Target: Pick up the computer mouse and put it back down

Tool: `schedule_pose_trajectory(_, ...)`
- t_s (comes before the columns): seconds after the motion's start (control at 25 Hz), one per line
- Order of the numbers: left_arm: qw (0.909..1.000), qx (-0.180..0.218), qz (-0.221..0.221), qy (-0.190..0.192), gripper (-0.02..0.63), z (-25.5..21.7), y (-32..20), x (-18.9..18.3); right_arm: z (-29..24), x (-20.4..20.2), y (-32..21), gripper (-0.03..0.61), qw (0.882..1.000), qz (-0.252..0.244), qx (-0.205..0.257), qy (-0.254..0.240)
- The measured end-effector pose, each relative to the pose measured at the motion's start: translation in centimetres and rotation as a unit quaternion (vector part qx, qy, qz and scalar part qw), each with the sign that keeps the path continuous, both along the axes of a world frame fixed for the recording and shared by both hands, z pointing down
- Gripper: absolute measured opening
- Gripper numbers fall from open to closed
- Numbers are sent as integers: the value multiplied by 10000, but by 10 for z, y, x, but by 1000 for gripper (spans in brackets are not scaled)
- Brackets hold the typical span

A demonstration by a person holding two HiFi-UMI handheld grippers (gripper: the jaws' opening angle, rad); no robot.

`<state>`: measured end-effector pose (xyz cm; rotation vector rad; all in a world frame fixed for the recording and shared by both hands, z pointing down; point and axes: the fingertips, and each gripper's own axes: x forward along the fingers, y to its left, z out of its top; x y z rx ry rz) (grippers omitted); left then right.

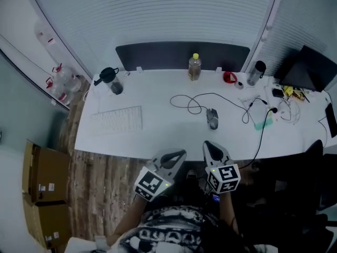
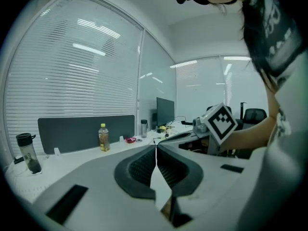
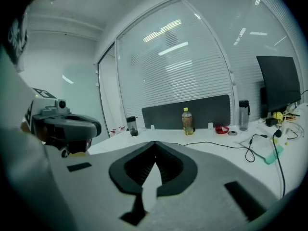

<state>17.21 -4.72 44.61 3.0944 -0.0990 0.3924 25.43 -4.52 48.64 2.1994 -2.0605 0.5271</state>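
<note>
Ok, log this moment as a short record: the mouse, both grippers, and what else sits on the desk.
mouse: lying on the white desk, cable attached, untouched
left gripper: shut, empty, at the desk's near edge
right gripper: shut, empty, short of the mouse
also on desk: keyboard, yellow-capped bottle, dark tumbler
task step: pick-up not yet done

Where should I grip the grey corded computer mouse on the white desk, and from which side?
Across its long flanks, mid-body. The grey corded computer mouse lies lengthwise away from you, black cord at its far end, so come from the near edge of the white desk with the right gripper, opening its shut jaws first.
</note>
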Motion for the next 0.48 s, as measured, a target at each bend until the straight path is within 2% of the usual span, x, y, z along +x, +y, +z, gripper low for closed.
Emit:
schedule_pose_trajectory(0.32, 9989, -11, -373, -273, 5, 15, -23, 60, 59, 88, -30, 0, 9981, -112, -592, 94)
schedule_pose_trajectory(0.48, 9973, -50, -566, -469, 5, 25, -30, 72, 100, 120, -50, 60, 9943, -215, -1034, 173)
